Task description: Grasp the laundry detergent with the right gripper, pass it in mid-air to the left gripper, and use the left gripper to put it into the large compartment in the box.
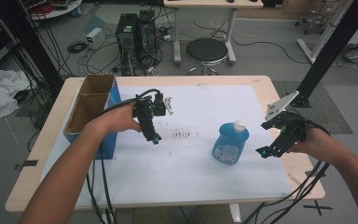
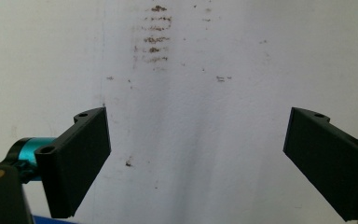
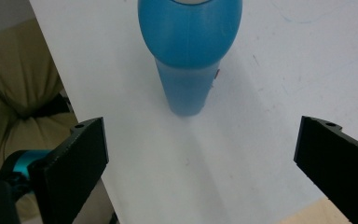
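Note:
A blue plastic bottle [image 1: 230, 143] with a white cap stands upright on the white sheet [image 1: 186, 172], right of centre. My right gripper [image 1: 266, 150] hovers just to its right, open, with the bottle [image 3: 189, 51] straight ahead of its jaws and nothing between them. Over the middle-left of the sheet my left gripper [image 1: 156, 138] points down, open. Between its fingers [image 2: 77, 161] lies only the stained white sheet [image 2: 191, 93].
An open cardboard box [image 1: 89, 109] with a blue side sits at the table's left edge, close behind my left forearm. Brown smudges [image 1: 182, 134] mark the sheet's centre. Cables trail off the near edge. A stool [image 1: 207, 51] and computer towers [image 1: 135, 32] stand beyond the table.

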Demonstrator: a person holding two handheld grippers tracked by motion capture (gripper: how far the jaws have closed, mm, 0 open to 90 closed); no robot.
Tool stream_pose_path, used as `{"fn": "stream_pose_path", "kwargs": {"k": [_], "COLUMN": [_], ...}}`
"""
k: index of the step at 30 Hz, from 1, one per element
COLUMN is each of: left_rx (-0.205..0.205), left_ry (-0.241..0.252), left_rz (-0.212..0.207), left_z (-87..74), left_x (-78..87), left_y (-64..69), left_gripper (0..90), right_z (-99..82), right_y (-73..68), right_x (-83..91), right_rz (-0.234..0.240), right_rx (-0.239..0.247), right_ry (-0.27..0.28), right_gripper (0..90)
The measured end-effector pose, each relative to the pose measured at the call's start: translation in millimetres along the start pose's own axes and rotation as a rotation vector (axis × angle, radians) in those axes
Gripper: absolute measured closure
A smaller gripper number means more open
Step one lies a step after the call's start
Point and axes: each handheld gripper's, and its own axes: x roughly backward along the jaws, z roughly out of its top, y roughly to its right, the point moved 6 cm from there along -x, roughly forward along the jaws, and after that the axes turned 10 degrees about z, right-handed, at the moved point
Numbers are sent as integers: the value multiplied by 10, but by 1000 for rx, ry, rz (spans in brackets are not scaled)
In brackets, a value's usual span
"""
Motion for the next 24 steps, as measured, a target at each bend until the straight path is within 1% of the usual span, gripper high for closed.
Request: {"fn": "stream_pose_path", "kwargs": {"k": [1,2,3,4,5,9,10,13,15,16,21,22,24], "left_rx": [1,1,-2,0,-1,1,1,5,9,9,7,5,6], "left_ry": [0,0,-1,-3,-7,-5,-5,-7,-8,-8,-9,-9,-7], "left_rz": [-2,-2,-4,-4,-6,-5,-5,-6,-6,-6,-10,-10,-9], "left_z": [-1,-1,-1,0,6,10,10,-7,-14,-14,-16,-15,-15], "left_x": [-7,-7,-19,-29,-37,-37,-37,-48,-51,-51,-60,-58,-60], "left_y": [3,3,3,7,9,8,8,7,9,9,7,5,3], "left_gripper": [73,73,73,73,73,73,73,73,73,73,73,73,73], "right_z": [-7,-7,-14,-26,-34,-70,-70,-114,-127,-127,-163,-163,-172], "right_y": [-1,-1,-2,-7,-9,-2,-2,10,15,15,41,41,54], "right_x": [-17,-17,-34,-73,-95,-171,-171,-231,-253,-253,-333,-333,-367], "right_rz": [4,4,6,15,19,28,28,44,49,49,62,62,62], "right_rx": [3,3,3,-1,-4,-5,-5,-22,-23,-23,-32,-32,-33], "right_ry": [17,17,34,66,78,120,120,157,179,179,252,252,274], "right_gripper": [18,18,18,18,18,18,18,18,18,18,18,18,18]}}
